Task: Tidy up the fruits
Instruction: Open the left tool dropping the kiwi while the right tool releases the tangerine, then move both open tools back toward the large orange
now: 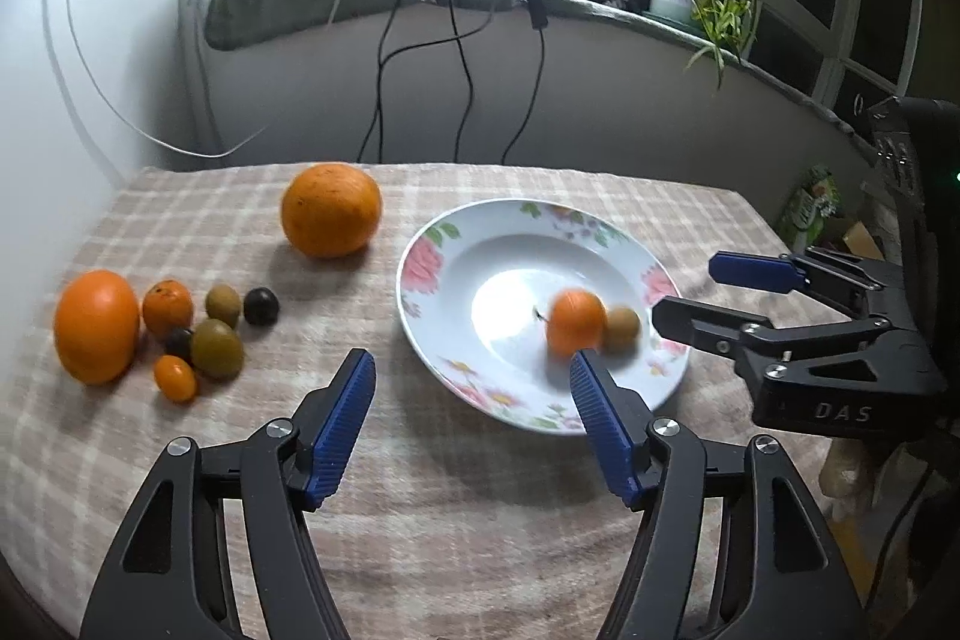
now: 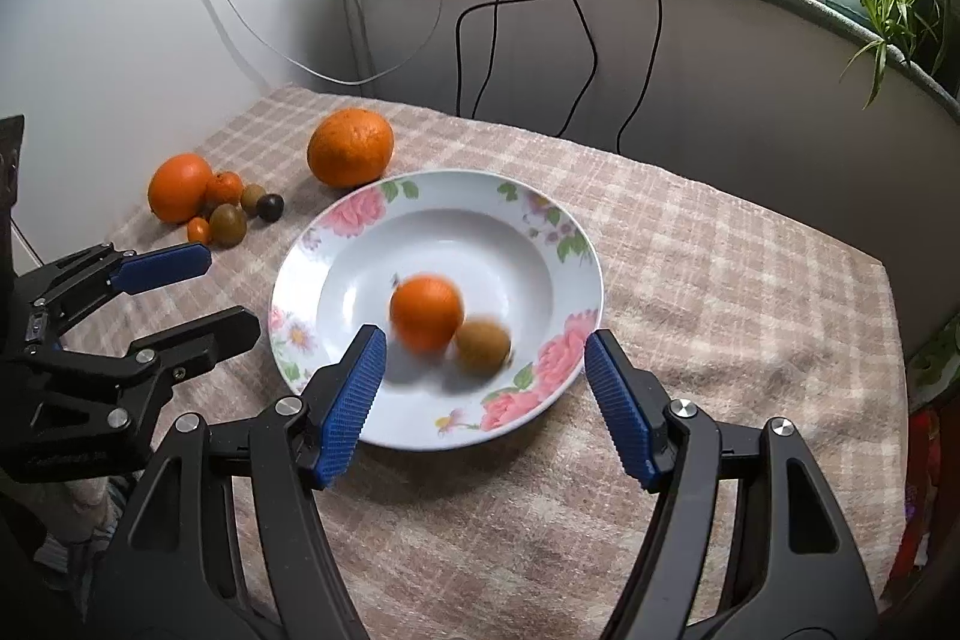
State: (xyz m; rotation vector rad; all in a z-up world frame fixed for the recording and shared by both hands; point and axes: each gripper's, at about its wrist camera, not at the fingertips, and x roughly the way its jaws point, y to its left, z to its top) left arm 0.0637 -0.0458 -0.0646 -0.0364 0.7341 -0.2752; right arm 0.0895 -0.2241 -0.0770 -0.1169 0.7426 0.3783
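On the glossy floral plate [image 2: 564, 244], a round orange tomato [image 2: 426, 311] beside an oval kiwi [image 2: 483, 346]; both grippers' ribbed jaws wide, empty.

left gripper [image 1: 471, 370] fingers spread, right gripper [image 2: 486, 349] likewise

Left wrist view: looks forward and down from above the table's [image 1: 456, 520] near edge, left of the plate [image 1: 432, 250], facing the far edge and windowsill; close range. Right wrist view: same near edge, further right, plate [image 2: 576, 244] nearly centred; close. Shared: plate, fruit cluster at the left edge, large orange [image 1: 331, 209] [image 2: 351, 147]; each view catches the other gripper.
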